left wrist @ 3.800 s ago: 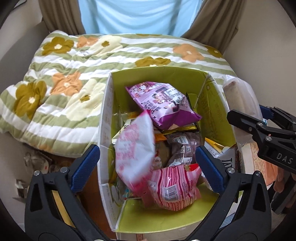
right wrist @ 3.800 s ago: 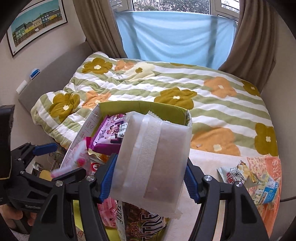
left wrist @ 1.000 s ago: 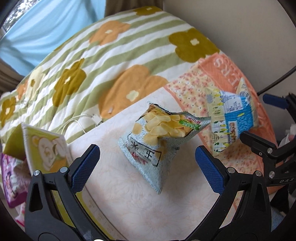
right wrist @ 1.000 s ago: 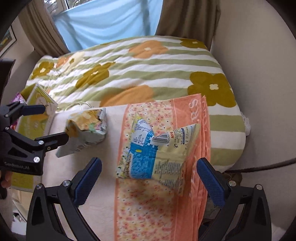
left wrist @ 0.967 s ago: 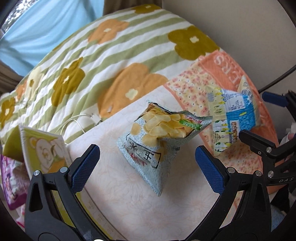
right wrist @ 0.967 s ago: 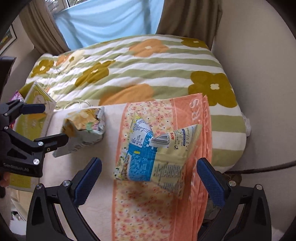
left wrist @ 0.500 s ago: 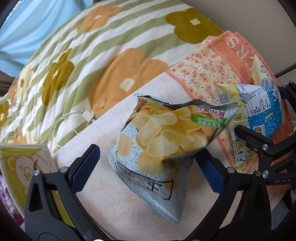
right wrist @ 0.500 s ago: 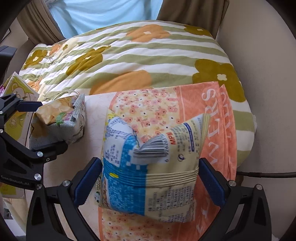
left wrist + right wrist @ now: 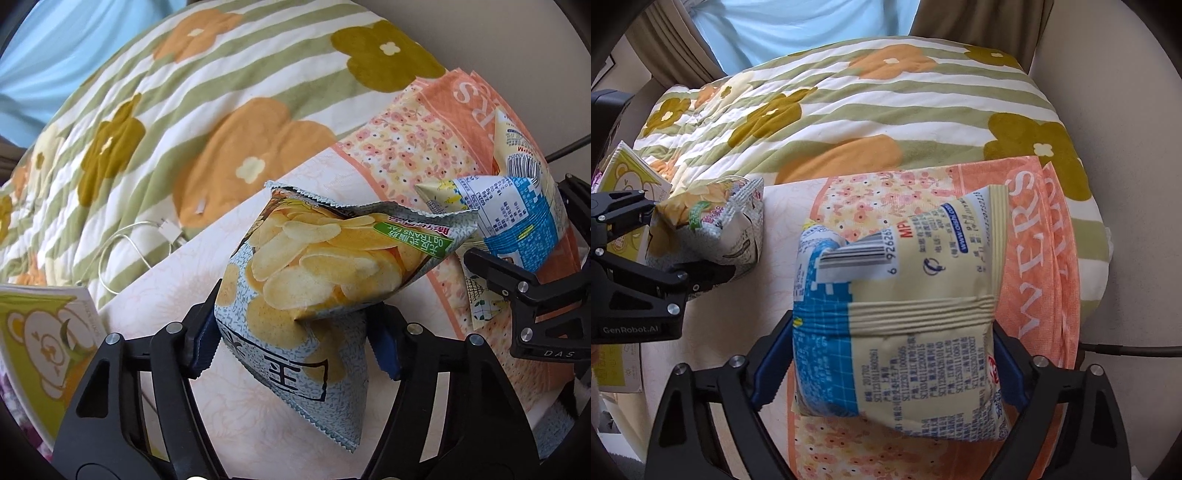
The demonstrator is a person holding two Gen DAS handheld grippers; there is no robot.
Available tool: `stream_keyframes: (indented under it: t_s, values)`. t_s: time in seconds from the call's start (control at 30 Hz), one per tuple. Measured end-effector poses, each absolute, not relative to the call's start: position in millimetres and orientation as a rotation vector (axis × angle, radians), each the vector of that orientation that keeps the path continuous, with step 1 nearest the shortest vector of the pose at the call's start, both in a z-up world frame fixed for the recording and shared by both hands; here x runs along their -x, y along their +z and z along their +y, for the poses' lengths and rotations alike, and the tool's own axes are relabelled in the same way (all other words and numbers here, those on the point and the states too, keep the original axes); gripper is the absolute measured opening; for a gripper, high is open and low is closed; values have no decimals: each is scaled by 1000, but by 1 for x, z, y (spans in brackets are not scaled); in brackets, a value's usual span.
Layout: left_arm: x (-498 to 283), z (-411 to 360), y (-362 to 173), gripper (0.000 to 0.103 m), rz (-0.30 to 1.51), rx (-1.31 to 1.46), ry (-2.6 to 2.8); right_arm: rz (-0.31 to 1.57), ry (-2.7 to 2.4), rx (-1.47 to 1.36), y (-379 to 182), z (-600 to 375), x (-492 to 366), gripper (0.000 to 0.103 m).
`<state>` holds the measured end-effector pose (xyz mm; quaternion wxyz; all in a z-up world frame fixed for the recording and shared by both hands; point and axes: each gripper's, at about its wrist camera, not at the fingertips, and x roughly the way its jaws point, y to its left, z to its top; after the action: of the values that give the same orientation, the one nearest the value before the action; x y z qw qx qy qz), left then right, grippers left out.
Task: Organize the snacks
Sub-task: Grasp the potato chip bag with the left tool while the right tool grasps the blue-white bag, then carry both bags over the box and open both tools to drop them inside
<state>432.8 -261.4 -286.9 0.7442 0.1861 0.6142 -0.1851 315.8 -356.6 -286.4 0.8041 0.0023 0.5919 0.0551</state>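
A grey-blue potato chip bag point(image 9: 317, 280) sits between the blue pads of my left gripper point(image 9: 295, 339), which is shut on it; the bag also shows in the right wrist view point(image 9: 713, 229). A blue and cream snack bag point(image 9: 897, 314) sits between the pads of my right gripper point(image 9: 890, 373), which is shut on it; it shows at the right of the left wrist view point(image 9: 517, 229). Both bags are on or just above the bed. The green snack box point(image 9: 40, 347) is at the left edge, its inside hidden.
A green-striped floral quilt point(image 9: 849, 103) covers the bed. An orange floral cloth point(image 9: 1041, 236) lies under the right bag. A white charger cable point(image 9: 133, 243) lies on the quilt. A wall runs close on the right, and a dark cable point(image 9: 1126, 349) hangs there.
Both grippers left the box, moved right over the bed and down onto the two bags. Their jaws, wide open half a second ago, have now closed on the bags.
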Motion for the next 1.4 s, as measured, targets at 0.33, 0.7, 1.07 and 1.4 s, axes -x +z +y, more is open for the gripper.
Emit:
stream_keyframes:
  t_s: [0.33, 0.7, 1.07, 1.4]
  values:
    - [-419, -253, -249, 64, 1288, -353, -357, 1228, 125, -18, -264, -361, -311, 78]
    - [-378, -199, -146, 64, 1133, -205, -226, 1134, 266, 53, -200, -327, -308, 78]
    - [-331, -78, -76, 65, 1007, -106, -48, 1008, 465, 108, -128, -226, -302, 78]
    - [-303, 30, -85, 64, 1030, -68, 5, 989, 501, 96, -108, -120, -295, 78]
